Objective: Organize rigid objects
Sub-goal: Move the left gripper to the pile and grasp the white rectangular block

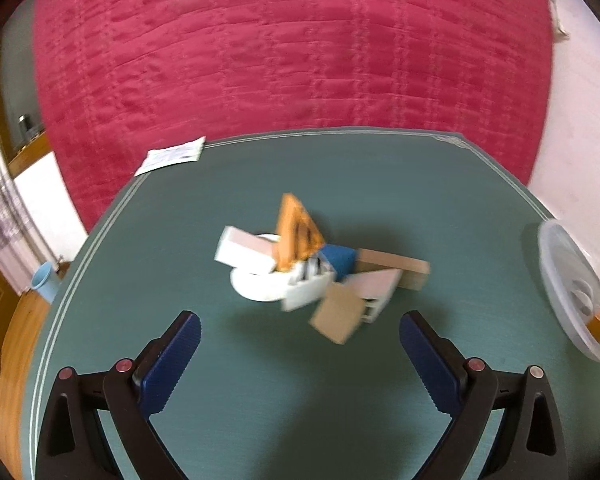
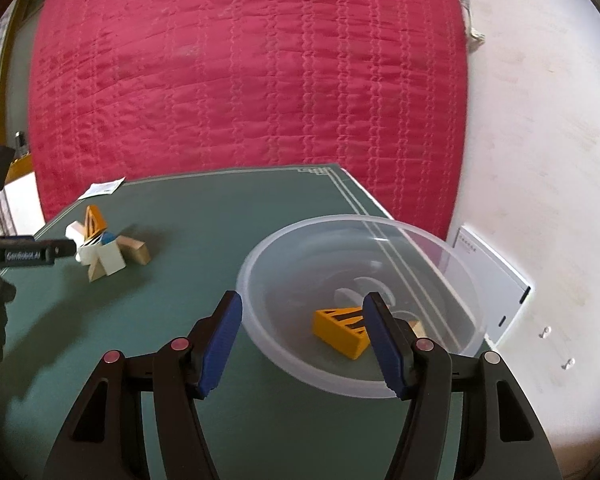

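Left wrist view, slightly blurred: at the bottom, the left gripper [image 1: 300, 354] has its two blue-padded jaws spread wide with nothing between them, above a green table [image 1: 260, 400]. Past it, at frame centre, lies one heap of blocks [image 1: 312, 270]: an orange patterned wedge [image 1: 296, 232] standing upright, one blue block [image 1: 340, 260], several white and tan pieces; an exact count cannot be made. At the right edge is one clear plastic bowl [image 1: 560, 280]. A red quilt [image 1: 292, 60] fills the top.

Right wrist view: the right gripper [image 2: 302, 346], lower centre, is parted and empty, its right jaw reaching over the bowl [image 2: 260, 300] rim. Inside the bowl lies one orange striped wedge [image 2: 340, 330], with a tan piece partly hidden behind the jaw. The heap [image 2: 104, 252] sits at middle left.
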Motion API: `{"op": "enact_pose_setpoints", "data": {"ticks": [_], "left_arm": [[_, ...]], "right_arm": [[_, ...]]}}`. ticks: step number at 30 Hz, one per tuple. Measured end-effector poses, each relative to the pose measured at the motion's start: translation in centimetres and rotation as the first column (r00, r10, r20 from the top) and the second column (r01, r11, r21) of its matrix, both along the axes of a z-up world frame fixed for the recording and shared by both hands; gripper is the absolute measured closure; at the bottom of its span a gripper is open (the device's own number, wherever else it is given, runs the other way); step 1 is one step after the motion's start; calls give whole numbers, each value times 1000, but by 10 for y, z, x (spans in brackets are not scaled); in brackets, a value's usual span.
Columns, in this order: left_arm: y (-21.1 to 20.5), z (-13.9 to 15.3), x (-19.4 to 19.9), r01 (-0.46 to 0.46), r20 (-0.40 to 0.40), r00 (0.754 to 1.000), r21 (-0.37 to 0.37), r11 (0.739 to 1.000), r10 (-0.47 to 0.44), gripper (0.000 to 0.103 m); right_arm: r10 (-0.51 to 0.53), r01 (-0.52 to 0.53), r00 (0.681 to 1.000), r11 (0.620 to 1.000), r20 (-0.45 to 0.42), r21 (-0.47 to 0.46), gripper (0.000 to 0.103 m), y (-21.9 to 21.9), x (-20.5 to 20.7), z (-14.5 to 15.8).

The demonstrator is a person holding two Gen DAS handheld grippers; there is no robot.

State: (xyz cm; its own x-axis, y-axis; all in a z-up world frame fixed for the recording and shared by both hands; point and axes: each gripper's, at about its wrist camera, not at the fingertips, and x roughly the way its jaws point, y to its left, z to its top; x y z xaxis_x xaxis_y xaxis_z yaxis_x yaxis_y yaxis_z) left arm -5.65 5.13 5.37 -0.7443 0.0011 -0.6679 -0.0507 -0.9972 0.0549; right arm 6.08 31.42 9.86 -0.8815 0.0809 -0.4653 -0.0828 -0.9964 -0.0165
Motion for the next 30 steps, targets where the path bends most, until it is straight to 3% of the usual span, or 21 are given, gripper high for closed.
{"op": "enact_pose_setpoints", "data": {"ticks": [14, 20, 30], "left_arm": [[-52, -8, -34, -140, 31, 990, -27, 990, 140, 2], [-65, -12, -53, -161, 80, 984, 49, 986, 157, 3], [-71, -13, -84, -162, 146, 980, 211, 964, 133, 23]], "right_arm": [[74, -74, 997, 997, 32, -2, 39, -15, 2, -6], [82, -82, 995, 997, 51, -10, 39, -16, 0, -8], [68, -67, 995, 998, 68, -19, 39, -15, -2, -10]]}}
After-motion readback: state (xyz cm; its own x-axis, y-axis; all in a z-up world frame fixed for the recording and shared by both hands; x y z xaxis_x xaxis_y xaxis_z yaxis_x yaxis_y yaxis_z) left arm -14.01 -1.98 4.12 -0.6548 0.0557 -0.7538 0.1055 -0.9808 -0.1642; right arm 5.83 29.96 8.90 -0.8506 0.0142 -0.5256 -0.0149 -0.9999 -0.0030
